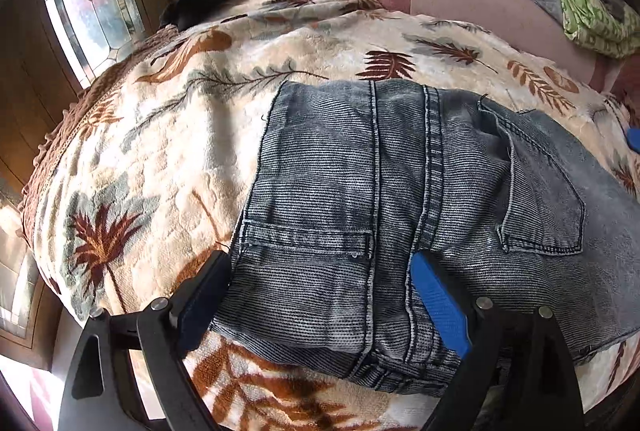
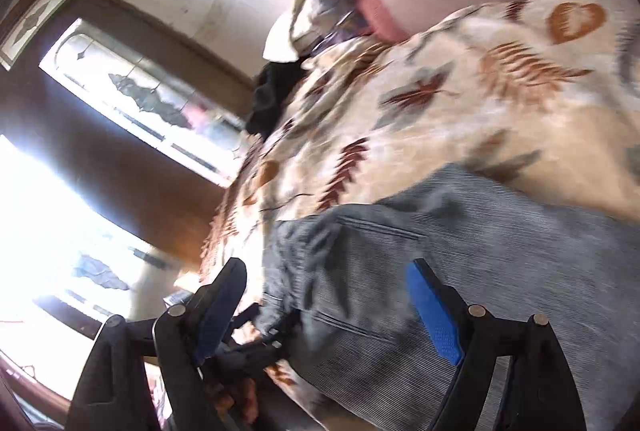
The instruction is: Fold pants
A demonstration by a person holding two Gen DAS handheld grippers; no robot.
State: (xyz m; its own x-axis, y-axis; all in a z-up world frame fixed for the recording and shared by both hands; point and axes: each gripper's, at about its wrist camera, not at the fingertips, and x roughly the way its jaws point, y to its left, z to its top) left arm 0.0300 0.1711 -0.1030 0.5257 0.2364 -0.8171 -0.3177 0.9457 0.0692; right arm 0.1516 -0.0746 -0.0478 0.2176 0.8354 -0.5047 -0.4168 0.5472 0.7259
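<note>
Leaf-patterned blanket [image 1: 168, 135] covers the bed where the folded grey jeans [image 1: 400, 191] lie flat at its near edge. Left gripper [image 1: 320, 295] straddles the waistband with fingers apart, gripping nothing; right gripper [image 2: 326, 305] hovers open, probably repositioning for another fold.

Each claw, left claw [image 1: 320, 295] and right claw [image 2: 326, 305], has black angular arms, silver round pivot screws and ribbed blue finger pads [image 1: 438, 305].

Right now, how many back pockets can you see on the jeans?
2. One pocket lies on the near left side of the jeans, just ahead of the left claw. The other pocket sits on the right side. Folded layers may hide more.
</note>
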